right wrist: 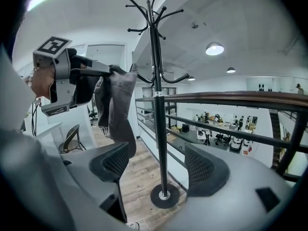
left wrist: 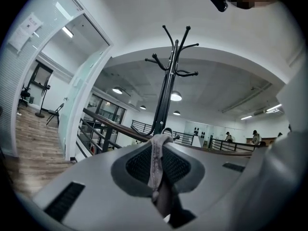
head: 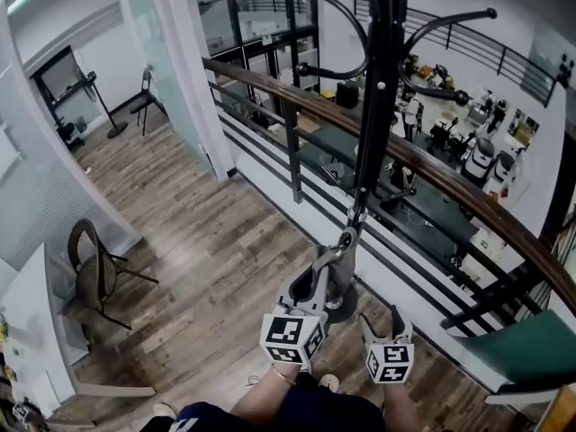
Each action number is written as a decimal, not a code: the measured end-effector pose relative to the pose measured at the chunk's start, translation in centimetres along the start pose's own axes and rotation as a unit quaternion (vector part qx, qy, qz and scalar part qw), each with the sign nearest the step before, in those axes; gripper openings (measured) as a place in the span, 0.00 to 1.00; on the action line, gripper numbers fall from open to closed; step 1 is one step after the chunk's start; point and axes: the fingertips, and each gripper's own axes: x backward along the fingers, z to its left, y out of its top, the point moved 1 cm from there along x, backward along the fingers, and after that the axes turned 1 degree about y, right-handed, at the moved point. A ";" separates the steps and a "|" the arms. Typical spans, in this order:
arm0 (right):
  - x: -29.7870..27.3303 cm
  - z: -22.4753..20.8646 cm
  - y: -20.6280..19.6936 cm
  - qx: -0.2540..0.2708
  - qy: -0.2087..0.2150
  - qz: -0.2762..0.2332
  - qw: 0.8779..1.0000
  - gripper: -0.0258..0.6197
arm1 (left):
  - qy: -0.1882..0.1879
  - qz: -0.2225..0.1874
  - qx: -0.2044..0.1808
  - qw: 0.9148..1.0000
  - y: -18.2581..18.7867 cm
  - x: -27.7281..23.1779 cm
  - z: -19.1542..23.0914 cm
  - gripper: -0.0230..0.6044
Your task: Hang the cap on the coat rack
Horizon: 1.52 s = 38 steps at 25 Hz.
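The black coat rack point(head: 378, 88) stands by the railing, its round base point(right wrist: 164, 196) on the wood floor and its curved hooks point(right wrist: 149, 8) high up. My left gripper point(left wrist: 158, 146) is shut on a fold of the grey cap point(left wrist: 157, 153) and points up at the coat rack point(left wrist: 166, 100). The right gripper view shows the cap point(right wrist: 115, 105) hanging limp from the left gripper point(right wrist: 103, 72), left of the pole and below the hooks. My right gripper point(right wrist: 159, 165) is open and holds nothing. In the head view both grippers, left point(head: 331, 257) and right point(head: 393, 318), are near the base.
A wood-topped railing point(head: 432, 174) with black bars runs just behind the rack, with a lower floor, people and machines beyond. A chair point(head: 94, 273) stands at the left by a glass wall. A green panel point(head: 531, 349) is at the right.
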 end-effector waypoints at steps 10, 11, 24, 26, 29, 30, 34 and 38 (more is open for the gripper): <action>-0.3 -1.1 0.5 -0.005 -0.009 -0.007 1.000 0.59 | 0.005 0.017 -0.009 1.000 -1.5 -2.1 -0.2 0.11; -0.4 -1.2 0.6 -0.004 -0.009 -0.008 1.000 0.59 | 0.006 0.020 -0.011 1.000 -1.8 -2.3 -0.2 0.11; -0.7 -1.3 1.0 -0.001 -0.005 -0.009 1.000 0.59 | 0.007 0.031 -0.031 0.999 -4.1 -5.3 -0.2 0.11; -0.7 -1.3 1.0 -0.001 -0.006 -0.008 1.000 0.60 | 0.009 0.030 -0.036 0.999 -4.2 -5.9 -0.1 0.11; -0.7 -1.8 1.1 -0.003 -0.014 -0.011 1.000 0.60 | 0.011 0.033 -0.045 0.998 -4.8 -6.8 0.2 0.11; -0.7 -2.1 1.3 -0.004 -0.018 -0.013 1.000 0.60 | 0.012 0.034 -0.047 0.998 -5.0 -7.1 0.3 0.11; -0.4 -2.7 1.3 -0.006 -0.026 -0.011 1.000 0.60 | 0.013 0.045 -0.053 0.998 -5.9 -7.6 0.5 0.11; -0.5 -2.6 1.1 -0.007 -0.023 -0.009 1.000 0.60 | 0.012 0.058 -0.064 0.996 -7.0 -7.9 0.4 0.11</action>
